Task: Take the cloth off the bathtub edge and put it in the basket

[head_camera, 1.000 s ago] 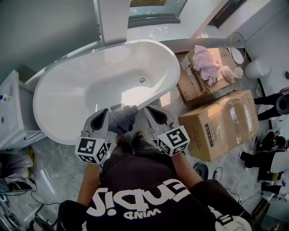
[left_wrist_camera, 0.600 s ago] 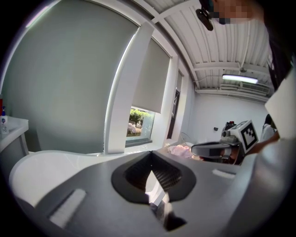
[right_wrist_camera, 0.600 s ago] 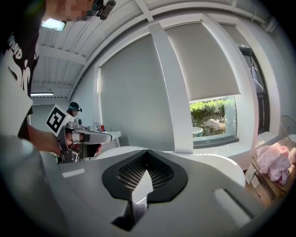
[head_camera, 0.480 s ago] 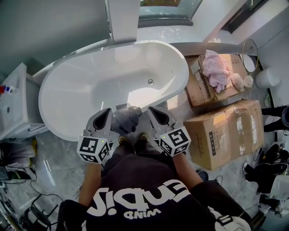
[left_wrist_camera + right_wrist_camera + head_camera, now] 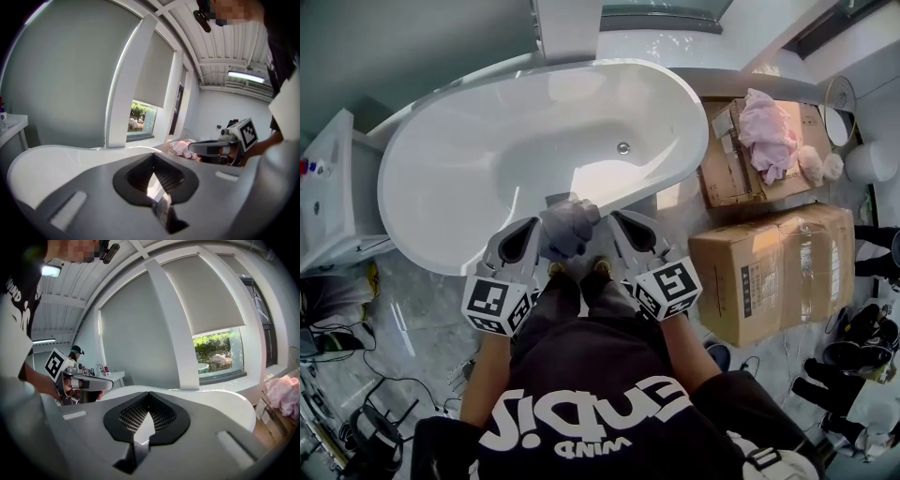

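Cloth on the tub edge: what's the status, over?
Left gripper and right gripper shut, empty, one each side of the cloth. Cloth on bathtub edge, not gripped. No basket in sight.

Grey cloth (image 5: 569,228) on white bathtub rim (image 5: 412,246); cardboard boxes (image 5: 778,267) on marble floor (image 5: 422,309)

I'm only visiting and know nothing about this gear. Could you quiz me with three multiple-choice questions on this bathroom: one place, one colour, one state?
1. Where is the grey cloth?
A on the floor
B on the bathtub near edge
C in a basket

2. The fabric on the open box is:
A pink
B green
C black

3. The left gripper is:
A shut, empty
B wide open
C clamping the cloth

Answers:
1. B, it drapes over the rim.
2. A, it is plainly pink.
3. A, its jaws meet with nothing between.
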